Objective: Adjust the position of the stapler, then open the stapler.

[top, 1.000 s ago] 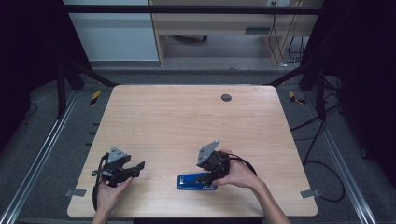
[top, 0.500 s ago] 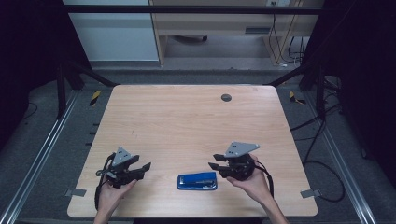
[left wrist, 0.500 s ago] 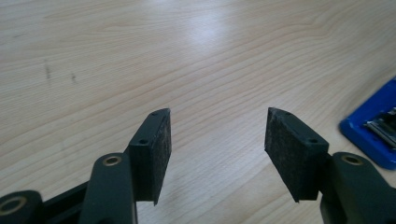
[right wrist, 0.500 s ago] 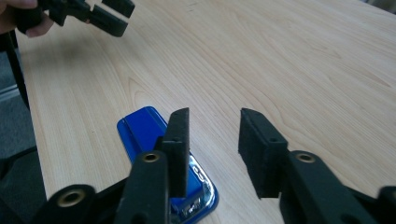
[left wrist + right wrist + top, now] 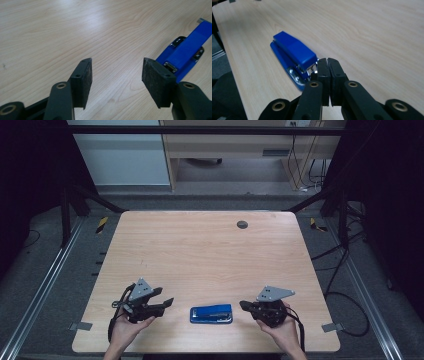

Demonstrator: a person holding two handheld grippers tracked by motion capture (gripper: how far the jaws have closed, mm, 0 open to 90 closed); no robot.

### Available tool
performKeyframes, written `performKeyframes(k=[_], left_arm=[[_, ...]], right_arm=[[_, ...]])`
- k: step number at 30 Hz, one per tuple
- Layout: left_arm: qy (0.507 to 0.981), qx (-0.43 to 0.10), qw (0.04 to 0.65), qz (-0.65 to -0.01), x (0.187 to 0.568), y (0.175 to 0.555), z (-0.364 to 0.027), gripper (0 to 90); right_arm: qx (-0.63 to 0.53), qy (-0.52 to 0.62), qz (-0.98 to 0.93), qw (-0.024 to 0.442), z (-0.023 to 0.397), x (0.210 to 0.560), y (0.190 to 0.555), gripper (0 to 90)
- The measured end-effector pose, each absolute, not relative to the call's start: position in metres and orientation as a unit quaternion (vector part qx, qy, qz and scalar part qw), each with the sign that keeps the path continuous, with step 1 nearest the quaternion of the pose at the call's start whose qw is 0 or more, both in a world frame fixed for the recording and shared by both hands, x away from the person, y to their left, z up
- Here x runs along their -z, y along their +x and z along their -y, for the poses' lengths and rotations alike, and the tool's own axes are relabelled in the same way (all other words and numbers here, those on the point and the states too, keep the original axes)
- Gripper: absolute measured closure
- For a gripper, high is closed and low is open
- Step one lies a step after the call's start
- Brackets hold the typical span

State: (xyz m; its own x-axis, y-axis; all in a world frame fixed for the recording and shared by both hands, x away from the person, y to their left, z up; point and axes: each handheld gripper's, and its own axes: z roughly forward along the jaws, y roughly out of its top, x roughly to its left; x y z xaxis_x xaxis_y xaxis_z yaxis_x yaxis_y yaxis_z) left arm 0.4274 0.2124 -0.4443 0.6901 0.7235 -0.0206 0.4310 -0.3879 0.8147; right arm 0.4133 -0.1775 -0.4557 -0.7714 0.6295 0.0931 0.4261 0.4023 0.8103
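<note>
- Blue plastic stapler with chrome metal base fittings (image 5: 211, 313): flat on the pale wood-grain surface (image 5: 200, 255), near the front edge, between the two tools, touching neither.
- Left hand-held gripper (image 5: 168, 301): jaws wide apart, nothing between the pads (image 5: 83, 81), aimed past the stapler's end rather than at it; stapler off to the right in the left gripper view.
- Right hand-held gripper (image 5: 243, 305): jaws pressed together, holding nothing, tips just beside the stapler's chrome end in the right gripper view.
- Risk, judged: closed right tips so close to the stapler could nudge or spin it on the smooth surface if pushed forward before opening.
- Risk, judged: a skid toward the near edge would drop it off the surface; little margin there.
- Risk, judged: left jaws closing from this line would catch only a corner, so likely slip or twist out of the pads.
- Risk, judged: pinching top and base together could fire a staple or jam the hinge; safer across the flat sides.
- Small dark round disc (image 5: 242, 224) at the far side: well apart, no concern.
</note>
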Motion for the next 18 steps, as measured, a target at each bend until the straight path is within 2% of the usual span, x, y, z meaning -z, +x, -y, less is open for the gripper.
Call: performKeyframes(k=[11, 18], left_arm=[[0.841, -0.15, 0.419, -0.307, 0.428, 0.426, -0.191, 39.1], [0.858, -0.144, 0.413, -0.269, 0.415, 0.43, -0.168, 40.4]], right_arm=[[-0.436, 0.31, -0.839, 0.099, 0.171, 0.466, 0.408, 89.5], [-0.43, 0.311, -0.843, 0.092, 0.166, 0.472, 0.407, 89.3]])
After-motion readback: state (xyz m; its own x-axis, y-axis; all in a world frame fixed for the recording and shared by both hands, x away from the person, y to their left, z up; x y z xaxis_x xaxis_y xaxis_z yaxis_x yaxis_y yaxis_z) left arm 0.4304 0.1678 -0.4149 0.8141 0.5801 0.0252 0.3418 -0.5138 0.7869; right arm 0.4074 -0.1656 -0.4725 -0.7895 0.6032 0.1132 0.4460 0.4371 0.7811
